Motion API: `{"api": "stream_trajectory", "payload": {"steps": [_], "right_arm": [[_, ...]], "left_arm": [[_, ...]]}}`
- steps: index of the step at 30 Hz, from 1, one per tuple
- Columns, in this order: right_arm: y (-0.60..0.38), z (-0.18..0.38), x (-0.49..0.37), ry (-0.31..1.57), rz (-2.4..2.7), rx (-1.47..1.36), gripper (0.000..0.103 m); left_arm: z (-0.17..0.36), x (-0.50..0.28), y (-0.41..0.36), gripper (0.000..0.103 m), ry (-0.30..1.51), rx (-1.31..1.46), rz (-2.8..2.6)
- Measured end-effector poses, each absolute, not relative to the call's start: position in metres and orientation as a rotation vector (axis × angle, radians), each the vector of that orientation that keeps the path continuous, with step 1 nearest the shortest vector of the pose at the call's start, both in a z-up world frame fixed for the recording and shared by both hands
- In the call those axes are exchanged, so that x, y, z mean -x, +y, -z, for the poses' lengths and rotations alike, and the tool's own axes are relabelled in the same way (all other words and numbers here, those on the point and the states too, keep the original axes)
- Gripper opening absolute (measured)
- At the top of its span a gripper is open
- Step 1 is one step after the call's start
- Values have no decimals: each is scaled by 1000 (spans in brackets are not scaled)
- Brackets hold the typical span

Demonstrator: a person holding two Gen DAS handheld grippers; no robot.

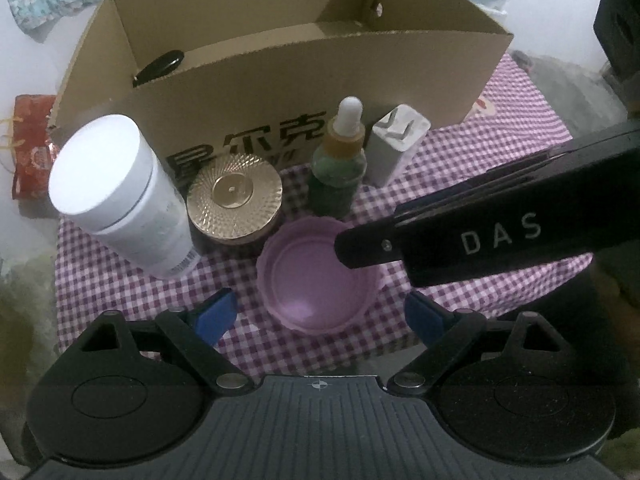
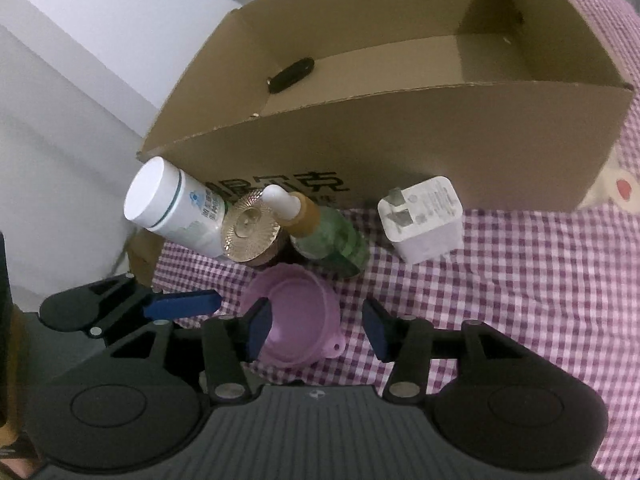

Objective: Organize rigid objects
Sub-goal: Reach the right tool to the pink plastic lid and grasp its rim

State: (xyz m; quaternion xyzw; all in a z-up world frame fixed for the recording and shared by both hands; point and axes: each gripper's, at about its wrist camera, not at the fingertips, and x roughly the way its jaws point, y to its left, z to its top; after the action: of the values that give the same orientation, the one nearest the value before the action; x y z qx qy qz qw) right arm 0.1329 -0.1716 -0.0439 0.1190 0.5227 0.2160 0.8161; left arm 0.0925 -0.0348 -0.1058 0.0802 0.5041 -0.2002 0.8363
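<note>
Home: gingham tablecloth (image 2: 520, 280), toiletries.

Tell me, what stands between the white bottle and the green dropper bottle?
The gold-lidded jar stands between the white bottle and green dropper bottle, clearest in the left wrist view.

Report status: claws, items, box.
Both claws open, left claw and right claw, nothing held. Pink dish nearest, between both. Bottle, jar, dropper, charger stand outside box.

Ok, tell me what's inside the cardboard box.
The cardboard box looks empty: bare cardboard floor and walls with handle cutouts in both views. The strip of floor right behind its near wall is hidden, so anything small there cannot be ruled out.
</note>
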Motion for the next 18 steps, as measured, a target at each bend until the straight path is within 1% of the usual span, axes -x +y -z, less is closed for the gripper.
{"api": "stream_trajectory", "payload": {"steps": [2,4,8,10,13,15,18], "right_arm": [[-169,47,-135,1124,-460,-238,51],[-166,50,-137,1130,-462,-222,46],[-161,56,-139,1141,-458,-196,42],[-158,59,-140,1146,-458,-188,34],[-159,64,-142,1157,-461,-206,26],[-160,65,-143,1157,-463,-215,23],[-162,68,-143,1164,-463,-235,15]], "left_arm": [[109,-94,-36,90,1070,-174,425],[112,-95,-37,89,1076,-174,431],[117,-97,-41,81,1086,-186,435],[118,-98,-41,78,1087,-189,436],[120,-99,-42,77,1084,-192,428],[122,-100,-42,75,1084,-191,423],[121,-101,-42,74,1075,-191,418]]}}
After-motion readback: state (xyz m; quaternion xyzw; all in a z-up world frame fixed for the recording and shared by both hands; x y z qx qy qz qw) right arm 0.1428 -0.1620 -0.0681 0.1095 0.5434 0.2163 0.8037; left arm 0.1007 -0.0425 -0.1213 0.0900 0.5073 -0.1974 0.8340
